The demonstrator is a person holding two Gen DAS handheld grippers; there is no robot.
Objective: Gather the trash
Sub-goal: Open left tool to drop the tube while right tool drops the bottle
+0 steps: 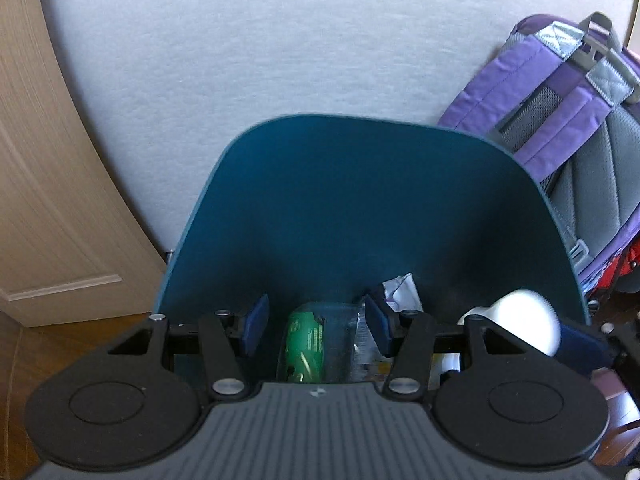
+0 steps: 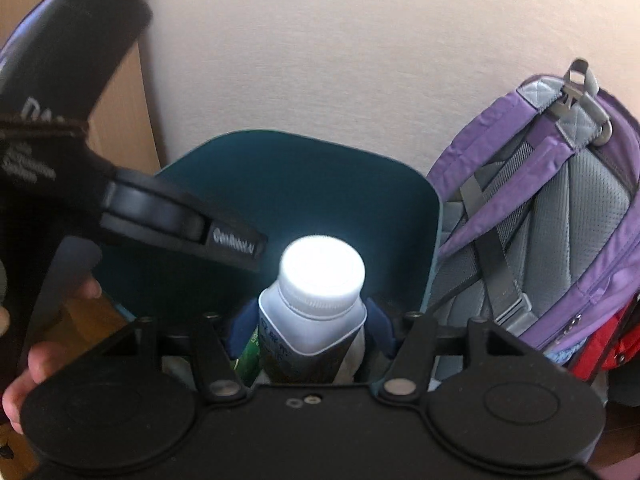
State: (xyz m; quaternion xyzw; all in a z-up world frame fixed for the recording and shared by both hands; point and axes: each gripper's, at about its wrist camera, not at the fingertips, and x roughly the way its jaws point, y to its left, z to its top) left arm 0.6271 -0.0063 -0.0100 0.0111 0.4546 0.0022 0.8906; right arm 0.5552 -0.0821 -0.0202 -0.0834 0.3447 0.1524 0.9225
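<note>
A teal trash bin (image 1: 332, 200) stands against the wall, also in the right wrist view (image 2: 280, 184). Inside lie a green can (image 1: 305, 346), a clear wrapper (image 1: 366, 344) and a white crumpled wrapper (image 1: 402, 290). My left gripper (image 1: 316, 330) is open and empty over the bin's mouth. My right gripper (image 2: 308, 328) is shut on a white-capped bottle (image 2: 316, 300), held cap forward over the bin. The bottle's cap also shows in the left wrist view (image 1: 524, 320).
A purple and grey backpack (image 2: 532, 232) leans against the wall right of the bin, with something red (image 2: 600, 348) below it. A wooden door (image 1: 44, 184) is on the left, over a wood floor (image 1: 80, 328). The left gripper's body (image 2: 160, 216) crosses the right wrist view.
</note>
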